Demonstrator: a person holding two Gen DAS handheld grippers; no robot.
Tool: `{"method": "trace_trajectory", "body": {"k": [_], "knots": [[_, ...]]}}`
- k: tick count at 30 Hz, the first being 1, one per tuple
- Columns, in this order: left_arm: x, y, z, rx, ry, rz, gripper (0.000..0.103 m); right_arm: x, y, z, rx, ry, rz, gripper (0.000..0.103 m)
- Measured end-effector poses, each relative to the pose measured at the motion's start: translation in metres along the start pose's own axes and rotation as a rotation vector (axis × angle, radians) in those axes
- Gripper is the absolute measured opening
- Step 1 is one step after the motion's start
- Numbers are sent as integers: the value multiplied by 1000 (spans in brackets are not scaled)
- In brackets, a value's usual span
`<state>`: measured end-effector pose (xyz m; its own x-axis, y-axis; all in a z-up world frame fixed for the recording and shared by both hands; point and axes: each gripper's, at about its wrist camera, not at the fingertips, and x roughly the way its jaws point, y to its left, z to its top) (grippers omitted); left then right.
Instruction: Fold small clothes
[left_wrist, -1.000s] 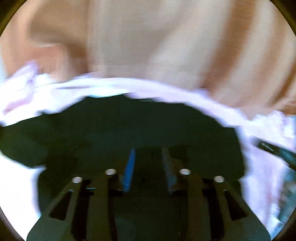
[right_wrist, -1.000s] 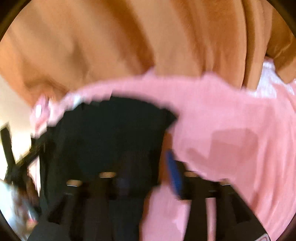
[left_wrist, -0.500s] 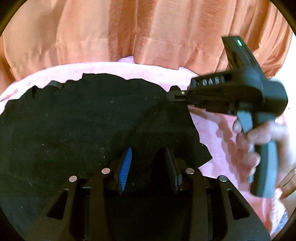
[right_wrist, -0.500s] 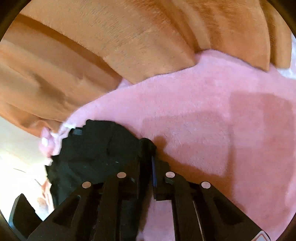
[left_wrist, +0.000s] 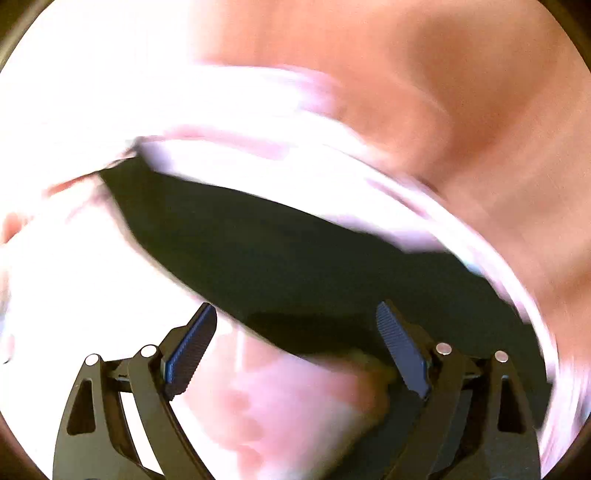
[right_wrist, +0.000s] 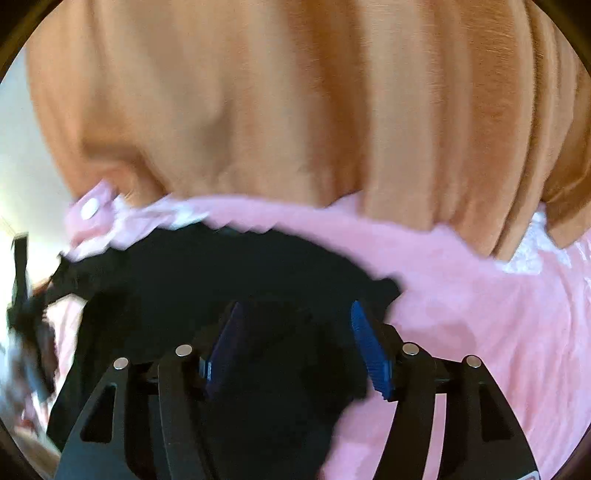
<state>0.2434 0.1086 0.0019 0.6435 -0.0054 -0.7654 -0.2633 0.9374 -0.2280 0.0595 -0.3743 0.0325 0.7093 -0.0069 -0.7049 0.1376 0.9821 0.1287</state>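
A small black garment (left_wrist: 295, 251) lies on a pink fuzzy blanket (right_wrist: 480, 302). In the blurred left wrist view my left gripper (left_wrist: 295, 332) is open, its blue pads wide apart over the garment's near edge. In the right wrist view the black garment (right_wrist: 221, 280) spreads under my right gripper (right_wrist: 295, 332), which is open with the cloth lying between and below its blue pads (right_wrist: 369, 350). Neither gripper holds anything.
An orange curtain (right_wrist: 295, 103) hangs close behind the blanket in both views. A pink cloth piece with a white snap button (right_wrist: 90, 208) lies at the blanket's far left. The left side of the left wrist view is washed out by glare.
Both grippers have opened and let go of the black garment. The left wrist view has swung quickly and is blurred. The right gripper has pulled back over the garment.
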Motion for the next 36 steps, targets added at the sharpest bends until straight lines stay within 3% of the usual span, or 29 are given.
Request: {"method": "trace_trajectory", "body": {"k": [2, 5, 7, 10, 11, 12, 16, 20, 23, 25, 26, 27, 28, 31, 34, 36], "knots": [[18, 60, 26, -118, -13, 153, 86, 6, 24, -15, -6, 31, 29, 60], [56, 103, 46, -240, 40, 225, 82, 19, 50, -28, -25, 62, 47, 60], [64, 108, 51, -253, 0, 223, 81, 32, 62, -35, -27, 83, 58, 60], [75, 91, 61, -201, -11, 217, 38, 47, 68, -43, -16, 112, 69, 60], [78, 82, 66, -188, -17, 205, 9, 51, 68, -44, -24, 122, 66, 60], [79, 76, 71, -175, -14, 188, 2, 53, 70, -45, -32, 122, 54, 60], [31, 13, 82, -67, -145, 101, 1, 46, 66, -39, -52, 88, 30, 60], [-57, -118, 52, 186, -260, -134, 2, 38, 55, -26, -29, 55, 32, 60], [-85, -216, -3, 343, -191, -341, 4, 36, 40, -23, -1, 49, 2, 61], [-78, -263, -50, 414, -68, -443, 8, 38, 27, -24, 30, 54, -27, 61], [-65, -289, -79, 457, 23, -469, 28, 39, 22, -24, 43, 62, -35, 61], [-59, -298, -105, 486, 74, -450, 54, 40, 17, -25, 54, 63, -43, 61], [-55, -303, -127, 505, 102, -415, 59, 40, 10, -25, 69, 64, -60, 61], [-66, -284, -147, 511, 112, -373, 58, 41, 0, -26, 110, 84, -42, 62], [-84, -219, -122, 348, 71, -307, 74, 45, -3, -24, 149, 93, 25, 62], [-75, -173, -98, 213, 99, -278, 76, 54, -6, -22, 198, 104, 81, 62]]}}
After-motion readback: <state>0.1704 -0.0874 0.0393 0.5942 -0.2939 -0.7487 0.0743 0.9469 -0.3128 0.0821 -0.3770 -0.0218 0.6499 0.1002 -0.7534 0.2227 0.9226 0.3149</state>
